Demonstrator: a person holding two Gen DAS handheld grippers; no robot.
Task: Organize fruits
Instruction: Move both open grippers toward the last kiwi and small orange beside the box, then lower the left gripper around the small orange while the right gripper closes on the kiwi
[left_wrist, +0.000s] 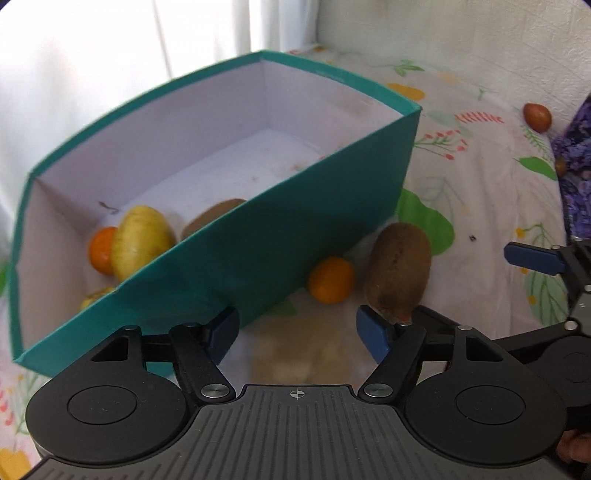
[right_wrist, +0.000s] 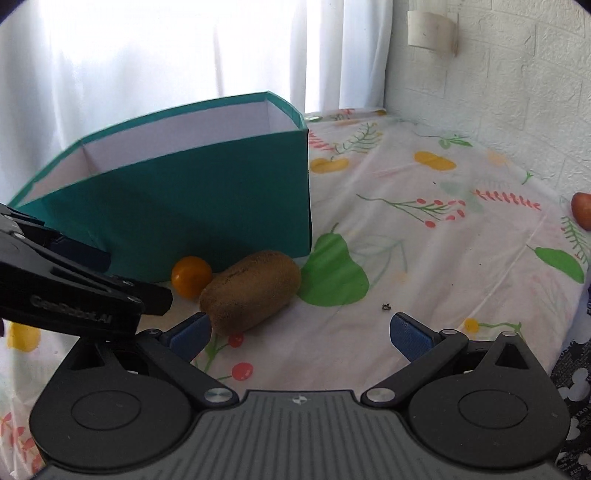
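Teal box sits on the floral cloth, holding a yellow fruit, an orange one and a kiwi. Outside, against its near wall, a small orange lies just beside a second kiwi. Left gripper hangs over the cloth, jaws apart, nothing between them, its right pad touching that kiwi's near end. Right gripper has jaws wide apart and empty, left pad just beside the kiwi. Far right, a reddish fruit lies well apart.
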